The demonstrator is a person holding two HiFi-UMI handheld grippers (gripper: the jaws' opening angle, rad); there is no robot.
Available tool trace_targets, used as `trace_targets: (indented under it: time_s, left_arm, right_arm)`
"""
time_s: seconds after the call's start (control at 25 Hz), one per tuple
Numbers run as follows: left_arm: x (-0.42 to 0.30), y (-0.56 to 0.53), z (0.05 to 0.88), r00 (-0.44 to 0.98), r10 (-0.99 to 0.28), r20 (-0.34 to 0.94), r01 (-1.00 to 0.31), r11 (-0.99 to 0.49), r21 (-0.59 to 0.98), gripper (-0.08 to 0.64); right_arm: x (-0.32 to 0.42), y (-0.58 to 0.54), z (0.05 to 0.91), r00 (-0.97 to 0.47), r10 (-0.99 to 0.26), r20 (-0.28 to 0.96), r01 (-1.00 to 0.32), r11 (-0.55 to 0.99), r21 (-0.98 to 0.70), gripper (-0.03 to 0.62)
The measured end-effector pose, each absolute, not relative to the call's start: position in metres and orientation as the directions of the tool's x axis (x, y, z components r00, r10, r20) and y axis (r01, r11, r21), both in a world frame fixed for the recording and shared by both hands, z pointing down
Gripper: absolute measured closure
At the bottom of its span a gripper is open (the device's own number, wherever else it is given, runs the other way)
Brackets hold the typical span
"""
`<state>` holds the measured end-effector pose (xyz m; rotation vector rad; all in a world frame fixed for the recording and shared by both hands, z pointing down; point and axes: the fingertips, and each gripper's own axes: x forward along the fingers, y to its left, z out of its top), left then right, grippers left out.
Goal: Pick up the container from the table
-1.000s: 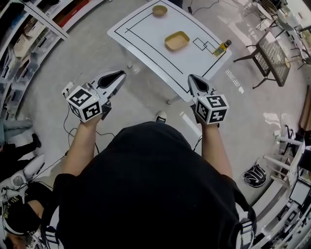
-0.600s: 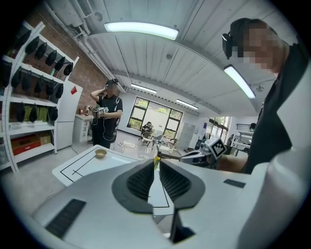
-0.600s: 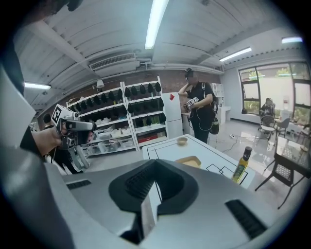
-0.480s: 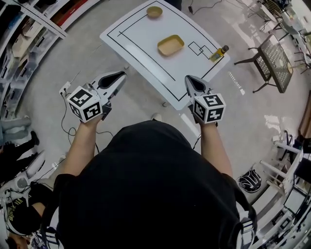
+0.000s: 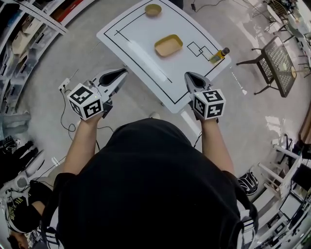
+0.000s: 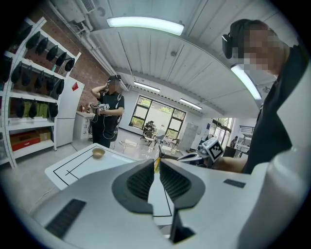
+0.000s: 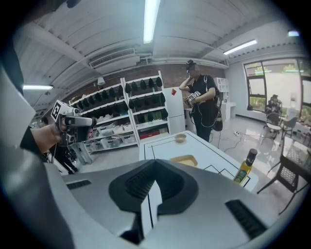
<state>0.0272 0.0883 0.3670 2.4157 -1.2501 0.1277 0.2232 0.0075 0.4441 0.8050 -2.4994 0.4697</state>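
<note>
A shallow yellow container lies near the middle of the white table, which is marked with black lines. My left gripper is held off the table's near left edge, jaws together and empty. My right gripper hovers over the table's near corner, also shut with nothing in it. Both are well short of the container. The right gripper view shows the container just beyond the jaw tips; in the left gripper view the jaws hide it.
A small tan bowl sits at the table's far end, and an oil bottle at its right edge. A person stands beyond the table. There are shelves at left, a black chair at right and cables on the floor.
Both grippers have moved forward, and the table sits nearer under them. The right gripper now reaches over the near corner. Neither pair of jaws has opened.
</note>
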Motion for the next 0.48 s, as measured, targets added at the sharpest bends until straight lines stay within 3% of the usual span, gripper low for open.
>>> trace_targets:
  time_s: [0.48]
  left_arm:
    - [0.018,0.077,0.364,0.585,-0.768,0.26,-0.8,-0.494,0.342,0.52]
  right_arm:
    - [0.214,0.004,0.453,-0.72,-0.41,0.559,-0.588,0.789,-0.179,0.588]
